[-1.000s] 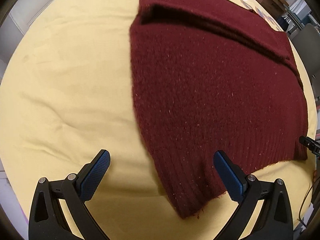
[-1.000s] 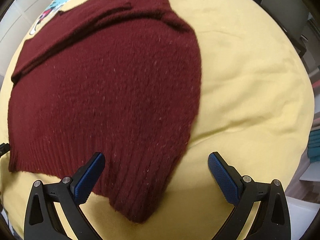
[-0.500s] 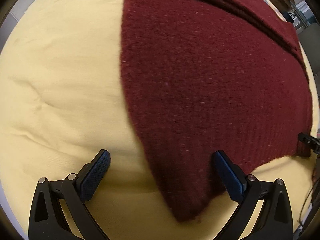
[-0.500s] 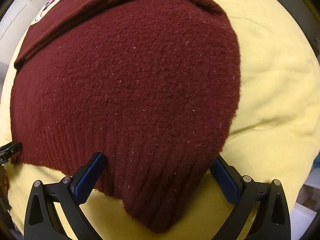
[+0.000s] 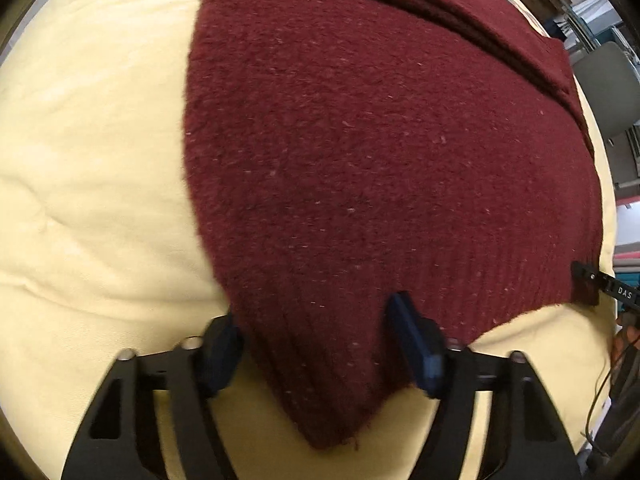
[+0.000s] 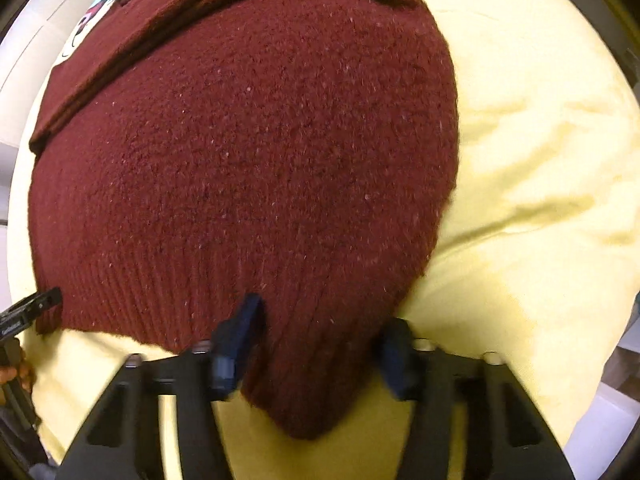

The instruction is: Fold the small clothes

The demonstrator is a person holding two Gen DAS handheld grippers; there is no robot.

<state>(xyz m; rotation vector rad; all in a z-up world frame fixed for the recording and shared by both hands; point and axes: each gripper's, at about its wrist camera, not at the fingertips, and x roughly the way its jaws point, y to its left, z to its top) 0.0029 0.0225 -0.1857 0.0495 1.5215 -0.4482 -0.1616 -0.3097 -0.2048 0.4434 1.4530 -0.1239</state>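
Note:
A dark red knitted sweater [image 5: 380, 152] lies flat on a yellow cloth [image 5: 88, 168], sleeves folded across its far end. My left gripper [image 5: 320, 344] straddles the sweater's near left hem corner, its jaws partly closed with the ribbed hem between the blue pads. My right gripper [image 6: 320, 344] straddles the near right hem corner of the sweater [image 6: 248, 160] the same way, jaws partly closed around the ribbing. Each gripper's tip shows at the edge of the other's view: the right one in the left wrist view [image 5: 600, 284], the left one in the right wrist view [image 6: 28, 308].
The yellow cloth [image 6: 540, 160] covers the table on both sides of the sweater. A printed garment [image 6: 92, 16] lies beyond the sweater's far end. Boxes and a grey chair [image 5: 608, 80] stand past the table at the far right.
Both grippers have moved forward over the hem corners and their jaws have narrowed from wide open to partly closed around the ribbed hem.

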